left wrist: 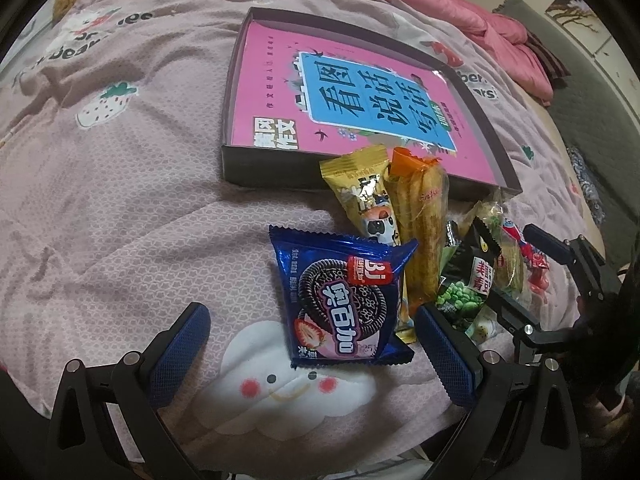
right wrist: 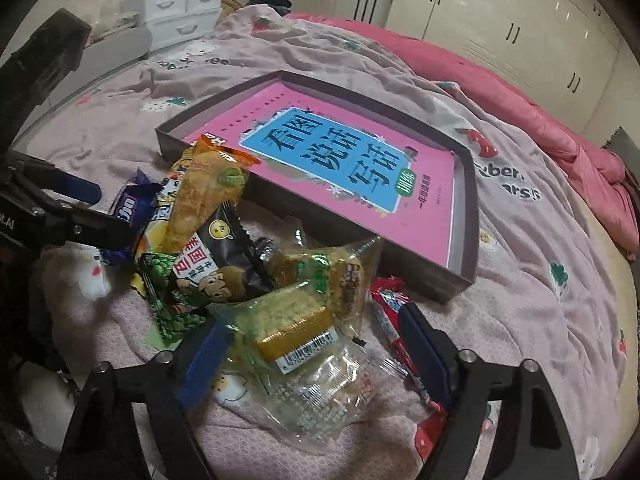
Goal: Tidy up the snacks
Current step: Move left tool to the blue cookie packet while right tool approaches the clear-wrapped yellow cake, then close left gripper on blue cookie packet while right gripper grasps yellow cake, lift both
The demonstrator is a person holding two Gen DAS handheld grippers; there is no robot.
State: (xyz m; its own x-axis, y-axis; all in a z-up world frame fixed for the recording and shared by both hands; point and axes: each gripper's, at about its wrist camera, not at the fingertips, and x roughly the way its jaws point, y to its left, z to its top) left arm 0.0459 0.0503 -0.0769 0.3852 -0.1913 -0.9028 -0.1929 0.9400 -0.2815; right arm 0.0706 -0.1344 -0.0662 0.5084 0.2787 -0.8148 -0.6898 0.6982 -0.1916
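Note:
A blue Oreo packet (left wrist: 344,300) lies flat on the bedspread between the fingers of my left gripper (left wrist: 316,346), which is open and not touching it. My right gripper (right wrist: 316,350) straddles a clear packet of yellow-green biscuits (right wrist: 288,320). Its left pad sits at the wrapper's edge, its right pad rests by a red packet (right wrist: 386,312), and the jaws are not clamped. A gold cow packet (left wrist: 360,188), an orange stick packet (left wrist: 420,216) and a black green-pea packet (right wrist: 208,264) lie heaped in front of a shallow dark box (right wrist: 464,216) with a pink book (right wrist: 360,168) inside.
Everything lies on a soft, rumpled pink bedspread (left wrist: 120,200) printed with strawberries. A rolled red quilt (right wrist: 560,136) runs along the far side. White drawers (right wrist: 184,12) and wardrobe doors (right wrist: 520,20) stand beyond the bed. The two grippers are close together over the snack heap.

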